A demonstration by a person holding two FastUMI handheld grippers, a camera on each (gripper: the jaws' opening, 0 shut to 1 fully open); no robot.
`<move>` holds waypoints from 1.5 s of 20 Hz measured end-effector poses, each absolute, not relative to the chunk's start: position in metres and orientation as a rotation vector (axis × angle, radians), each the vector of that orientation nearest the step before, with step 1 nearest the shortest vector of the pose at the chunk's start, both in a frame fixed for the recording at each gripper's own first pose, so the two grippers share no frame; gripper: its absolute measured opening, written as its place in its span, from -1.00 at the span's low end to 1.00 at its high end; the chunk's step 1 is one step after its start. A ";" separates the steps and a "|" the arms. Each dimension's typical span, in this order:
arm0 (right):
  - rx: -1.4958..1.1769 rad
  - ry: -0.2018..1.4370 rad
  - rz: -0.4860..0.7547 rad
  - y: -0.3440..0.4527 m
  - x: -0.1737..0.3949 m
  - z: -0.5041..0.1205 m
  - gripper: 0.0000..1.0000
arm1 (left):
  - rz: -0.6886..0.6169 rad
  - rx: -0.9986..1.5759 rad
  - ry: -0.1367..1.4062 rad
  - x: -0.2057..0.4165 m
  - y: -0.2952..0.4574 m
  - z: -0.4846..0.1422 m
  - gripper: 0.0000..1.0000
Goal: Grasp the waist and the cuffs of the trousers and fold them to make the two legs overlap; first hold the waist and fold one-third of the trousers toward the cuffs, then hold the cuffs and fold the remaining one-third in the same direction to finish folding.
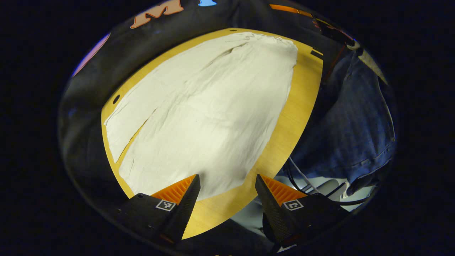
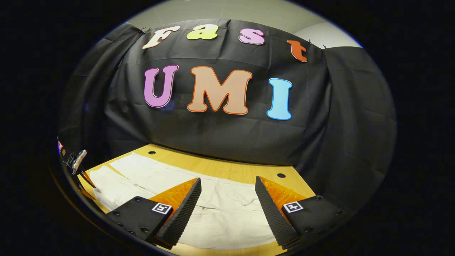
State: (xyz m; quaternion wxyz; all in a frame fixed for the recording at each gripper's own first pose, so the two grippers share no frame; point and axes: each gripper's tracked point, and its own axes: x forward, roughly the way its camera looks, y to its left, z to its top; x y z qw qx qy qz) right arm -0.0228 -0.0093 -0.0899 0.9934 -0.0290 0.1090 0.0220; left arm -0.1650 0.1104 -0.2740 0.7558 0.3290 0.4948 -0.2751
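Trousers (image 1: 209, 117) lie flat on the bench (image 1: 302, 106), legs apart, so both tools, left (image 1: 227, 193) and right (image 2: 227, 199), hover agape, empty, ready to grasp.

The left hand-held gripper (image 1: 227, 193) has its jaws spread wide, nothing between the fingers (image 1: 185, 202). The right hand-held gripper (image 2: 227, 197) is likewise parted, its fingers (image 2: 273, 209) gripping nothing. To the left gripper's right, a denim-clad leg (image 1: 355, 124).
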 end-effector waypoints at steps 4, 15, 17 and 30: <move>-0.066 0.243 0.035 -0.011 -0.024 -0.097 0.95 | -0.649 0.809 1.175 -0.172 0.132 -0.283 0.82; -0.132 0.317 0.035 -0.026 -0.017 -0.125 0.95 | -0.709 0.883 1.326 -0.163 0.147 -0.293 0.59; -0.142 0.344 0.047 -0.028 -0.013 -0.136 0.96 | -0.709 0.913 1.344 -0.161 0.150 -0.291 0.41; -0.462 0.602 0.431 -0.050 -0.034 -0.237 0.96 | -0.673 0.914 1.366 -0.141 0.159 -0.290 -0.96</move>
